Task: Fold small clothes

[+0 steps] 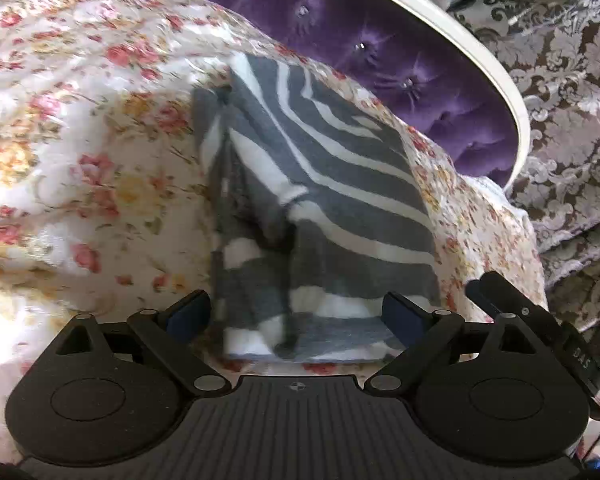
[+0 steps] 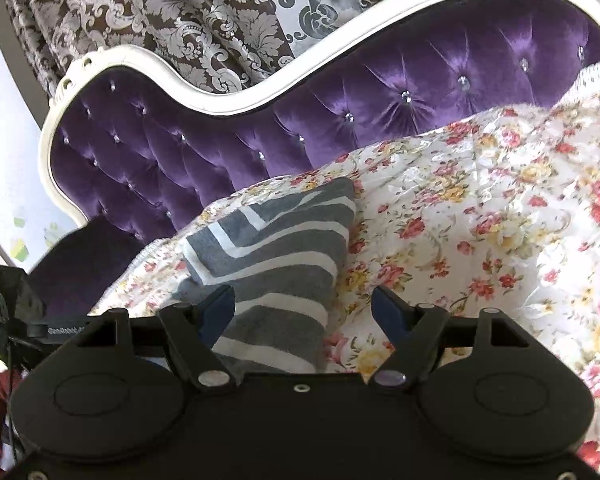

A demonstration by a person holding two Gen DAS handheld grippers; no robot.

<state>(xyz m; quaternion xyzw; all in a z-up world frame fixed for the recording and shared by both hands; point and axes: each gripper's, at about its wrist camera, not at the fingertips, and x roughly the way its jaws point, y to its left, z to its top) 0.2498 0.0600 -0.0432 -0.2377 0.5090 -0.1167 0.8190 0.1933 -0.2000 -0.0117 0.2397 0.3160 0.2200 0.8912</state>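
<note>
A small grey-and-white striped garment [image 1: 320, 208] lies folded into a long narrow shape on a floral bedspread [image 1: 80, 140]. My left gripper [image 1: 296, 314] is open, its jaws spread on either side of the garment's near end, just above it. The right gripper's body [image 1: 540, 320] shows at the right edge. In the right wrist view the same garment [image 2: 276, 264] lies ahead and left. My right gripper [image 2: 304, 312] is open over its near right edge, with the floral bedspread [image 2: 480, 240] under the right fingertip [image 2: 388, 312].
A purple tufted headboard [image 2: 260, 120] with a white frame [image 2: 228, 100] rises behind the bed. Patterned brown-and-silver curtains [image 1: 560, 100] hang beyond it. The bedspread is rumpled, with a raised fold [image 1: 100, 40] to the left.
</note>
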